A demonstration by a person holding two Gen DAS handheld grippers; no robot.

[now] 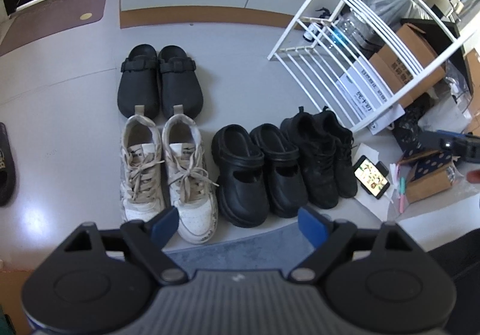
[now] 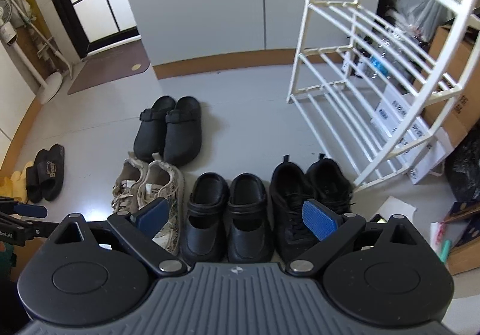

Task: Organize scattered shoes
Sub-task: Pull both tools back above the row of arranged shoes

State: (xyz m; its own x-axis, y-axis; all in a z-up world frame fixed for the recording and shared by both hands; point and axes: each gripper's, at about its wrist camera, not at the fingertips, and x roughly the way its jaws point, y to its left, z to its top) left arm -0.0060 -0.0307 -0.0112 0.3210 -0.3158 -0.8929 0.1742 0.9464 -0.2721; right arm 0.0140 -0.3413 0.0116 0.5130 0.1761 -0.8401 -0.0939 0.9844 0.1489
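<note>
1. Your left gripper [image 1: 238,222] hangs over the edge of a blue-grey mat [image 1: 240,248], its blue-padded fingers [image 1: 164,222] spread wide with nothing between them.
2. Your right gripper [image 2: 237,219] is likewise spread, holding nothing, with its blue pads [image 2: 318,220] above the near row of shoes.
3. Just past your fingertips sits that near row, three pairs side by side with toes toward you: white lace-up sneakers [image 1: 168,176] on the left, black chunky strap clogs [image 1: 258,176] in the middle, and black lace-up sneakers [image 1: 324,155] on the right.
4. Each pair stands upright with its two shoes touching or nearly so, and neighbouring pairs sit just beside each other.
5. To the right of the black sneakers, a phone [image 1: 372,176] with a lit screen lies on white paper, near small cardboard boxes [image 1: 432,182].
6. Behind the white sneakers, a pair of black buckle clogs [image 1: 160,83] stands together, its near ends just beside the sneaker heels.
7. Far off to your left, black slide sandals [image 2: 46,173] lie apart from the rest, next to something yellow at the frame edge.
8. Farther right, a white slatted shoe rack [image 2: 378,77] stands on the grey floor [image 2: 249,101], with none of the shoes on it.
9. Beyond it all are a white cabinet front and a brown doormat [image 2: 111,66] by a dark-framed door.
</note>
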